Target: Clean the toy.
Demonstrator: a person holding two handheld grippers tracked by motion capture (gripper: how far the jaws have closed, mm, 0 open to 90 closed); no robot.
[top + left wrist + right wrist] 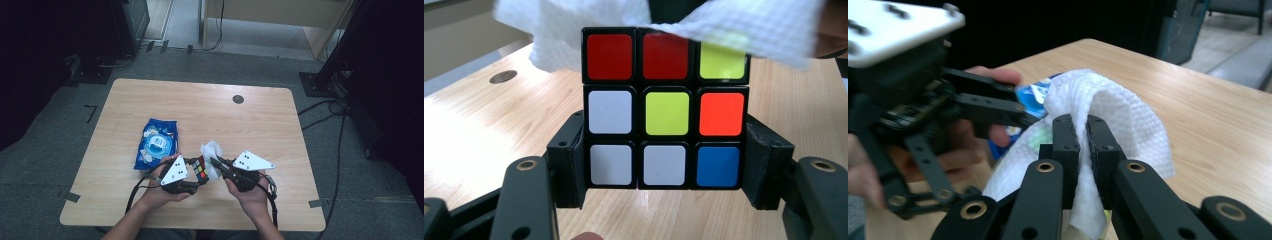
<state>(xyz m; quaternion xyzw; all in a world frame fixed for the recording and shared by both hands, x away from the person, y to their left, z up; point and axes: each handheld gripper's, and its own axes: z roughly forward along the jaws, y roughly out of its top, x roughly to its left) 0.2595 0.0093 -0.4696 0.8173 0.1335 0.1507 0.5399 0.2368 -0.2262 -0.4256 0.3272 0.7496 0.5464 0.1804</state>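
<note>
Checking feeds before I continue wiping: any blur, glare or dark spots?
High view: dim, black corners, table evenly lit. Left gripper view: cube sharp, mild glare on the wood, wipe soft at the top. Right gripper view: wipe sharp, left gripper blurred, background dark.

Each black gripper (pixel 204 176) has brass-ringed jaw links, a dotted grey triangular plate and a black cable.

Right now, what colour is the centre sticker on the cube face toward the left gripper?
Yellow-green, clearest in the left gripper view: cube.

My high view looks down on the table (pixel 150 100); both gripper views sit close, sharing the wipe (pixel 744 30).
</note>
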